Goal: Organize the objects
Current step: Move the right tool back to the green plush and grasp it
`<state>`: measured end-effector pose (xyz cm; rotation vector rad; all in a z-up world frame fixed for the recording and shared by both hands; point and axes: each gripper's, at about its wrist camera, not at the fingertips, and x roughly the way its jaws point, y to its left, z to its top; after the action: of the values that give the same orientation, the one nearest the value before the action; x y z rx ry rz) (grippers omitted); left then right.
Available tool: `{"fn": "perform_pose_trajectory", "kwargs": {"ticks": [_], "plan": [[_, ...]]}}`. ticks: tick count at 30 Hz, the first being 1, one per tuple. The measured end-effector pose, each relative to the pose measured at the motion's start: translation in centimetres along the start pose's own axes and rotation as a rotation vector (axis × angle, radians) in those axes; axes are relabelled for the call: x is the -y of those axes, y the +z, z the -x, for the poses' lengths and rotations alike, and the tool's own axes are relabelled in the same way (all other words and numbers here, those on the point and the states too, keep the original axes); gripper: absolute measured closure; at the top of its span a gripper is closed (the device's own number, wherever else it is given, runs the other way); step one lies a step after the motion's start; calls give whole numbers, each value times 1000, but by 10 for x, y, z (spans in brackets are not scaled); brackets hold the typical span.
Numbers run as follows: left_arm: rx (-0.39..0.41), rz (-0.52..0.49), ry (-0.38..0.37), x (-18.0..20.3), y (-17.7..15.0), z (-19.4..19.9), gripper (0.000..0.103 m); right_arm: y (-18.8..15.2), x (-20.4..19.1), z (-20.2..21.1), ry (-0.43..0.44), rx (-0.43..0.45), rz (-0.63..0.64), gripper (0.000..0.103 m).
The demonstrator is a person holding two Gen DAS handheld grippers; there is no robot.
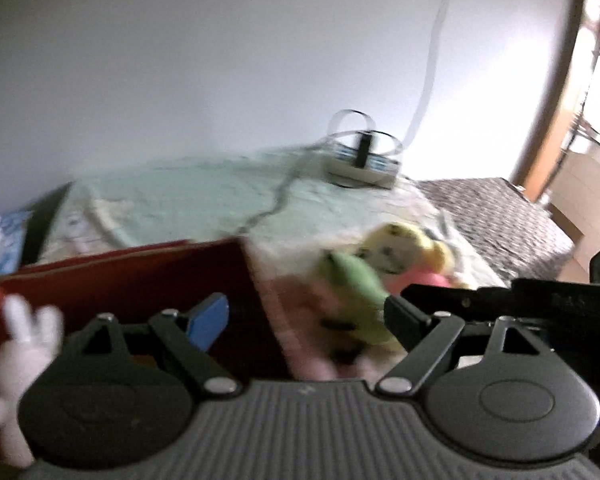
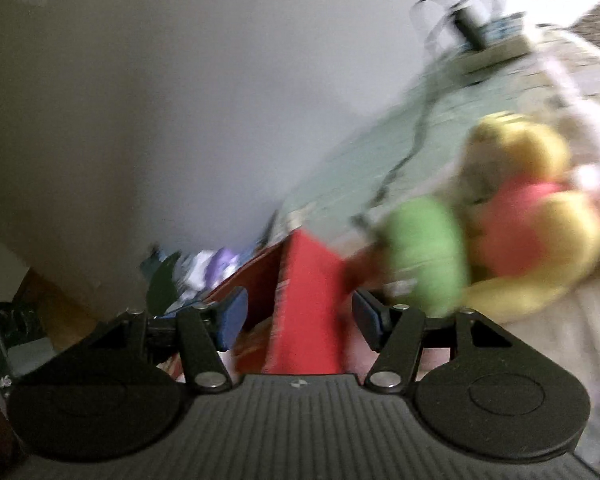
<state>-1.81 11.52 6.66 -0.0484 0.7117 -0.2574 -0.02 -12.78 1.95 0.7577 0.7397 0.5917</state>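
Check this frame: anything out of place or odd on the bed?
A white power strip with looped cables lies on the pale green bedspread, its cord trailing across. Yellow and green plush toys lie heaped beside the red box. Heavy motion blur.

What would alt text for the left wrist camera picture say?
A blurred view along an open left gripper toward a red box and a green-and-yellow plush toy on a bed. A white bunny figure sits at the left edge.
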Motion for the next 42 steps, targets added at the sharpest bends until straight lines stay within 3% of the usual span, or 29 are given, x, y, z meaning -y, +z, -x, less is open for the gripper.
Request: {"fn": "perform_pose_trajectory", "kwargs": {"ticks": [5, 9, 16, 22, 25, 28, 31, 37, 42], "plan": [[-53, -9, -55, 38, 2, -36, 12, 17, 32, 27, -50, 45, -46, 41], [-96, 16, -32, 52, 2, -63, 11, 29, 48, 30, -45, 36, -56, 41], [-158, 114, 37, 47, 4, -102, 15, 50, 62, 10, -42, -10, -46, 41], [-212, 129, 72, 42, 2, -128, 20, 63, 68, -26, -26, -64, -38, 40], [-245, 151, 51, 35, 2, -142, 20, 64, 65, -46, -53, -89, 16, 40], [-261, 172, 11, 31, 2, -152, 30, 62, 56, -64, -104, -111, 121, 35], [-266, 159, 3, 30, 0, -160, 32, 59, 50, -79, -152, -137, 219, 34], [-264, 133, 21, 34, -3, -166, 37, 57, 61, -99, -166, -189, 214, 51], [-254, 111, 14, 37, -1, -165, 36, 58, 61, -92, -154, -195, 219, 55]]}}
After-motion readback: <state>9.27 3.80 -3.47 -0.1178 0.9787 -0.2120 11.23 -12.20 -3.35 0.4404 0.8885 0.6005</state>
